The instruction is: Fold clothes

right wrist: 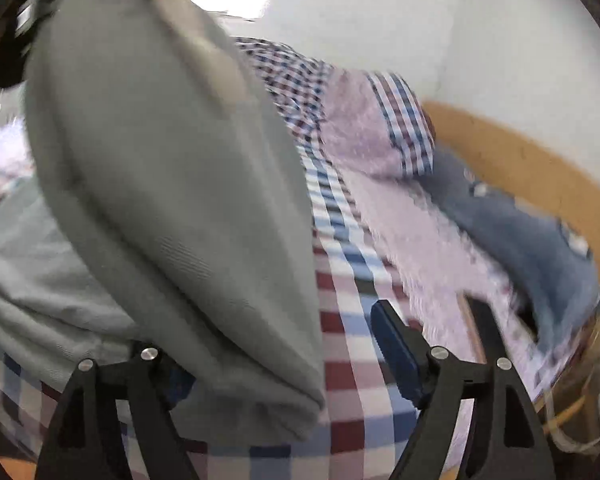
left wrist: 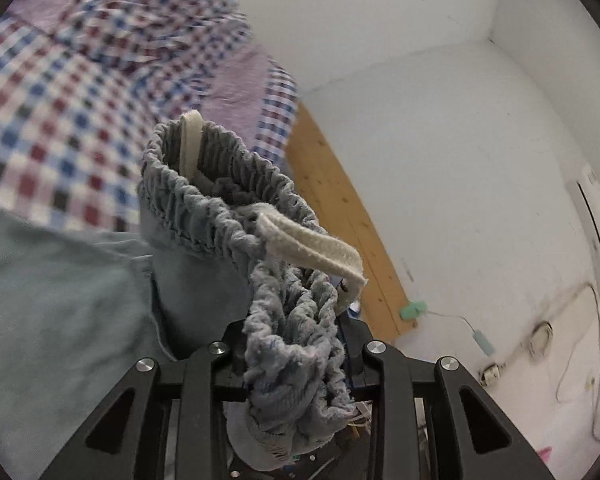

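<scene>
Left wrist view: left gripper (left wrist: 296, 364) clamped on the bunched elastic waistband (left wrist: 228, 208) of grey-green trousers (left wrist: 60, 300), cream drawstring (left wrist: 312, 250) looping out of the gathered band and hanging toward the right. Waistband lifted clear of the bed (left wrist: 52, 92), the rest of the cloth trailing down to the left over the checked sheet. Beyond, the wooden bed frame (left wrist: 340, 208) along the far edge, white wall (left wrist: 420, 80) behind, cables on the floor at lower right. Right wrist view, much blurred: right gripper (right wrist: 296, 344) spread wide, nothing pinched; the trouser cloth draped over the left finger and hiding it, the blue-padded right finger (right wrist: 396, 356) bare above the sheet. Trousers rising as a tall grey fold from the near left part of the bed toward the top left corner. Folded blue garment (right wrist: 512, 216) by the far right edge of the bed, against the frame; pillow (right wrist: 376, 132) near the head end. Likely risks from here: held by one bunched point only, so the legs apt to twist or hang uneven; drawstring apt to snag a finger; a slipping band would drop the cloth in a heap; a blind closing of the right side could catch only a loose layer.
</scene>
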Available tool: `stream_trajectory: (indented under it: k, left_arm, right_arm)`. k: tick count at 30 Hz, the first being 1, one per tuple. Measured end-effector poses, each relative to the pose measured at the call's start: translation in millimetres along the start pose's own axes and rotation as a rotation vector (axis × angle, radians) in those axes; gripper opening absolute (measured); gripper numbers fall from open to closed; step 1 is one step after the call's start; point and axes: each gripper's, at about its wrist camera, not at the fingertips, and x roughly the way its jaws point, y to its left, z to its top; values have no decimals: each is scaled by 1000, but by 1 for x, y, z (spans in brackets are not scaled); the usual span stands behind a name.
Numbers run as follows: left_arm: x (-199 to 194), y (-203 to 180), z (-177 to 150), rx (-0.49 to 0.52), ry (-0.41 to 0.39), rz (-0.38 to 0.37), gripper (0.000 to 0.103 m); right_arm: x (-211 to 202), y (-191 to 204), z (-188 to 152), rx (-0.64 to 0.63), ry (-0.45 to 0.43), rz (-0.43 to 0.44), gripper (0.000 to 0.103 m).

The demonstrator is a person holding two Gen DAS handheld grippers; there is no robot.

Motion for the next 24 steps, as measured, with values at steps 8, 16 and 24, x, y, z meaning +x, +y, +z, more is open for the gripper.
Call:
stream_trajectory:
  k: [8, 16, 24]
  left_arm:
    - [-5, -16, -3, 38, 3, -37, 31]
    - [-65, -15, 1, 37, -127, -43, 30]
    - [-130, 73, -42, -117, -167, 148, 30]
  right_arm:
    - [-17, 12, 22, 42, -31, 22, 82]
    - [-20, 56, 31, -82, -84, 25, 82]
    - [10, 77, 19, -143, 45, 48, 82]
